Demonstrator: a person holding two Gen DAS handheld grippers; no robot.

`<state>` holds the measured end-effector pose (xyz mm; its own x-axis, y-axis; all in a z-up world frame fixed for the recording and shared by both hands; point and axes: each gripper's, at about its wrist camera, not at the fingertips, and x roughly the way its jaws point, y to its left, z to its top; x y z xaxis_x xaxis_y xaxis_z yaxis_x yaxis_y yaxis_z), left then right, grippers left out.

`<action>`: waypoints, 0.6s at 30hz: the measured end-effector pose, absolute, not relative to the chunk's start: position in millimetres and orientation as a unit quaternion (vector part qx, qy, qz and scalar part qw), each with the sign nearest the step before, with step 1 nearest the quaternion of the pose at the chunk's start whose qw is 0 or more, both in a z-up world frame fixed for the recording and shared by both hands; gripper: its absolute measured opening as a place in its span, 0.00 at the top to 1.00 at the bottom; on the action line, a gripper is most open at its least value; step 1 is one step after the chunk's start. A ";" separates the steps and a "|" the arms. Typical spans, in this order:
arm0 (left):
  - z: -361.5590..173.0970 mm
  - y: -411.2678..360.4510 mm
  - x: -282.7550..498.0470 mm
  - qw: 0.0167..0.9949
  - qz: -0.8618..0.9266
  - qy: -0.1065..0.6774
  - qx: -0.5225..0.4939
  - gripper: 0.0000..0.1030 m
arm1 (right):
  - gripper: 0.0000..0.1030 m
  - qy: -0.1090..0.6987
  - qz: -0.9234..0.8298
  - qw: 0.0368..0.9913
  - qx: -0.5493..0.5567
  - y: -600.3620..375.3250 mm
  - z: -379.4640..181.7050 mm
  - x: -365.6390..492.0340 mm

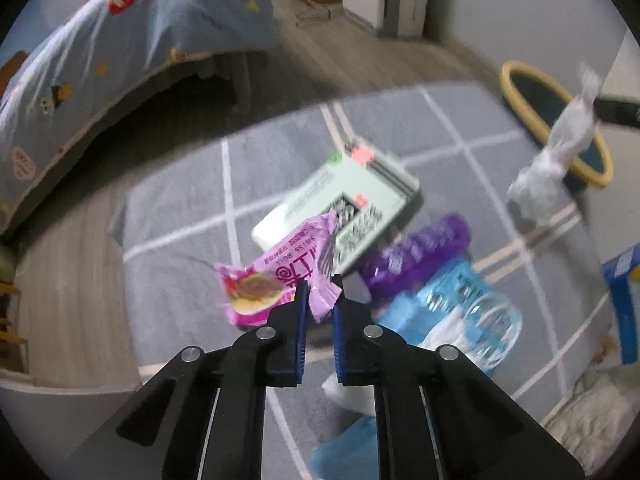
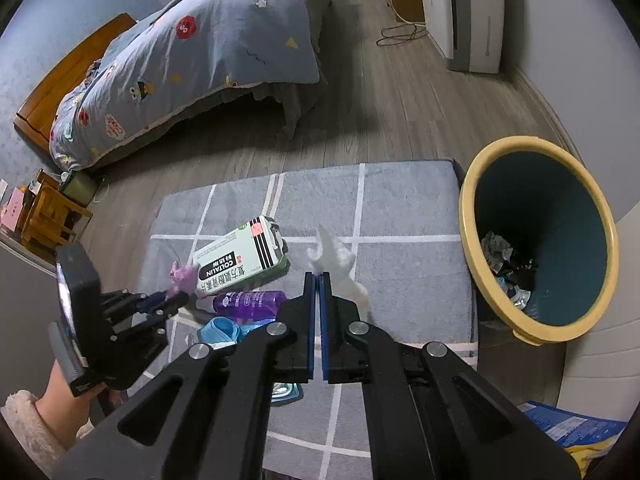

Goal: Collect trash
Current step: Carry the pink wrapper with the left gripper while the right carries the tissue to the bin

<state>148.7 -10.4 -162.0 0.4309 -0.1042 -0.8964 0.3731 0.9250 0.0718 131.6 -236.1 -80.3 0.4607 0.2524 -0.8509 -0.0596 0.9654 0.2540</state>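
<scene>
Black linkage arms fill the bottom of both views. Right gripper [image 2: 319, 280]: its 2 blue-padded fingers [image 2: 310, 320] stand almost together, pinching a crumpled white wrapper [image 2: 338, 262] that rises above the tips; in the left view the same wrapper [image 1: 560, 160] hangs in the air in front of the bin, blurred. Left gripper [image 1: 320, 286]: a narrow gap shows between its 2 pads lower down, but the tips clamp the edge of a pink snack wrapper [image 1: 280, 276], held up over the grey checked rug [image 2: 400, 216]. From the right view that gripper [image 2: 176, 300] appears at the left with only a pale purple scrap [image 2: 182, 276] of the wrapper visible.

1 round bin [image 2: 538, 236] with a yellow rim and dark teal inside stands just beside the rug's right edge, crumpled waste at its bottom; its lower right side is cut off in the left view.

Still on the rug: 1 white-green medicine box [image 2: 240, 258], 1 purple bottle [image 2: 250, 302] just beside it, and 1 clear plastic bottle with a blue label [image 1: 460, 312], mostly hidden behind the linkage in the right view. 1 blue item [image 1: 622, 300] at the right edge is cut off and cannot be identified.
</scene>
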 end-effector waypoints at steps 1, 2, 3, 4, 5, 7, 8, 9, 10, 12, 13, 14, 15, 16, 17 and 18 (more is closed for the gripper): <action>-156.9 -9.3 149.0 0.841 -0.139 0.507 0.126 0.88 | 0.98 0.508 0.092 0.851 0.097 -237.0 -78.4 131.3; -151.0 -8.0 148.6 0.846 -0.138 0.501 0.118 0.88 | 0.98 0.505 0.091 0.853 0.100 -238.6 -75.9 130.9; -143.9 -6.9 148.0 0.851 -0.139 0.494 0.111 0.88 | 0.98 0.502 0.091 0.854 0.103 -240.2 -73.7 130.6; -138.0 -6.7 147.5 0.856 -0.139 0.486 0.108 0.89 | 0.98 0.500 0.090 0.855 0.105 -241.5 -72.2 130.4; -130.7 -6.2 146.6 0.861 -0.139 0.478 0.106 0.89 | 0.98 0.497 0.089 0.856 0.108 -244.0 -69.9 129.9; -117.3 -6.6 144.8 0.869 -0.144 0.462 0.102 0.89 | 0.98 0.493 0.089 0.858 0.115 -248.2 -66.5 129.3; -110.7 -7.3 143.6 0.873 -0.146 0.454 0.100 0.89 | 0.98 0.489 0.088 0.859 0.120 -251.1 -64.1 128.8; -102.9 -7.6 142.6 0.878 -0.151 0.445 0.092 0.89 | 0.98 0.487 0.087 0.860 0.123 -253.4 -62.5 128.8; -95.6 -7.5 142.1 0.882 -0.156 0.438 0.081 0.89 | 0.98 0.485 0.086 0.861 0.127 -255.6 -60.9 128.7; -84.1 -10.2 143.0 0.886 -0.168 0.428 0.061 0.89 | 0.98 0.482 0.082 0.863 0.128 -259.1 -58.5 128.8; -79.1 -12.2 142.8 0.887 -0.174 0.423 0.056 0.89 | 0.98 0.481 0.081 0.864 0.127 -260.6 -57.1 129.2; -74.6 -14.5 141.7 0.889 -0.180 0.418 0.053 0.89 | 0.98 0.479 0.079 0.865 0.126 -262.5 -56.0 129.5; -70.6 -17.3 140.7 0.890 -0.184 0.414 0.053 0.89 | 0.98 0.478 0.077 0.866 0.127 -264.3 -55.2 129.8; -68.4 -19.8 140.6 0.891 -0.182 0.411 0.061 0.89 | 0.98 0.478 0.077 0.866 0.129 -265.5 -54.8 130.0; -67.6 -19.9 141.0 0.892 -0.181 0.409 0.067 0.89 | 0.98 0.477 0.077 0.865 0.133 -267.5 -54.4 130.1; -68.7 -19.6 142.6 0.891 -0.178 0.411 0.074 0.89 | 0.98 0.477 0.077 0.865 0.135 -268.3 -54.2 129.9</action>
<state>142.6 -19.6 -68.7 0.5982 -0.2564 -0.7592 0.3787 0.9254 -0.0141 129.9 -268.3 -54.2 0.5332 0.2616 -0.8045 -0.0041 0.9518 0.3068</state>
